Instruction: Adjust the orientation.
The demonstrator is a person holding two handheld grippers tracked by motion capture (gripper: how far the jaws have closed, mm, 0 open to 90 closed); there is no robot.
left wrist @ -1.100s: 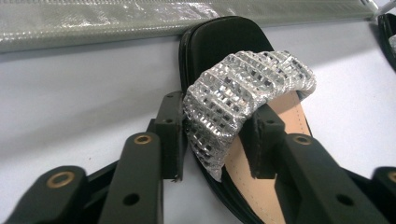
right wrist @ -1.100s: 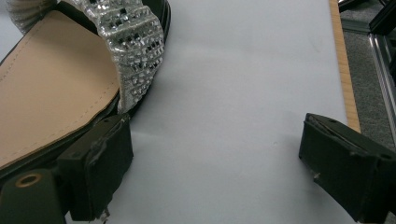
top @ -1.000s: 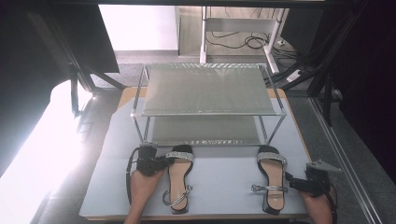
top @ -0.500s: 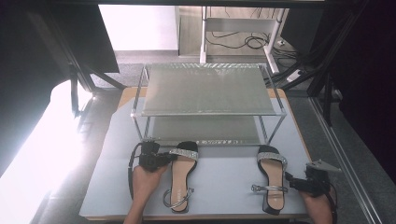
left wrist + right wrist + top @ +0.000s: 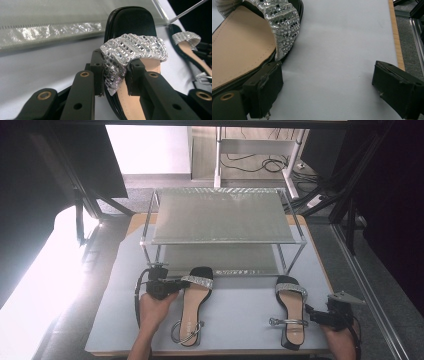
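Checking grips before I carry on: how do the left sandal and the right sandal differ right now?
The left sandal has its sparkly toe strap pinched in the shut left gripper; the right sandal is not gripped, and the right gripper stands open beside it. The left sandal's toe lies close to the wire rack; the right sandal lies nearer the table's front edge. Both are black-soled with silver straps and a metal buckle.

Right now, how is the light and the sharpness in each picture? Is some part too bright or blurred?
High view: strong white glare at the left edge washes out detail, while the corners are dark; the left sandal and table are fairly soft. Left gripper view: the rhinestone strap is sharp, the shoe rack behind is blurred. Right gripper view: evenly lit, right sandal clear.
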